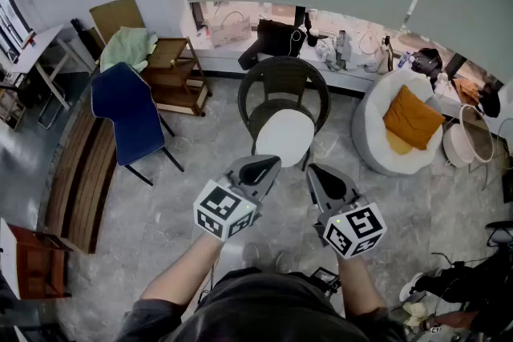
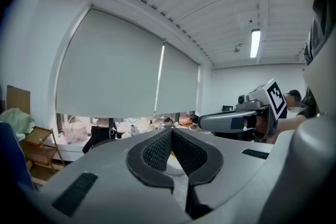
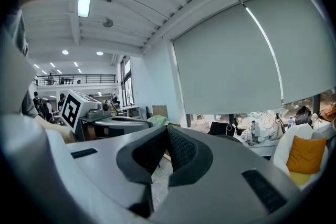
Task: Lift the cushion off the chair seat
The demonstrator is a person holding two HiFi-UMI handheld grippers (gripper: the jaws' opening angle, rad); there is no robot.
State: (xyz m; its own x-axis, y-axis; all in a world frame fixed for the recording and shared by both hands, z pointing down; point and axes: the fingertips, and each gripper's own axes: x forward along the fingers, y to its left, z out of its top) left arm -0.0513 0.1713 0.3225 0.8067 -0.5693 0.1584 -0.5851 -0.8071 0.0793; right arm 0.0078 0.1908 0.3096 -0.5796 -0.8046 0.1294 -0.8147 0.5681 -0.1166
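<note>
Now we hold the left gripper (image 1: 260, 166) and right gripper (image 1: 321, 177) with jaws pressed together on nothing, near the chair (image 1: 284, 78). Its round white cushion (image 1: 284, 137) lies flat on the seat, with no long axis; only our head view shows it whole.

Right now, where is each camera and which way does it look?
Head view: on the person's head, looking steeply down at chair and cushion; arms, left tool and right tool show.
Left gripper view: on the left tool, facing the blind; its shut jaws and the right tool show.
Right gripper view: on the right tool, facing the blind; its shut jaws and the left tool show.
Shared: both gripper views see the blind.
</note>
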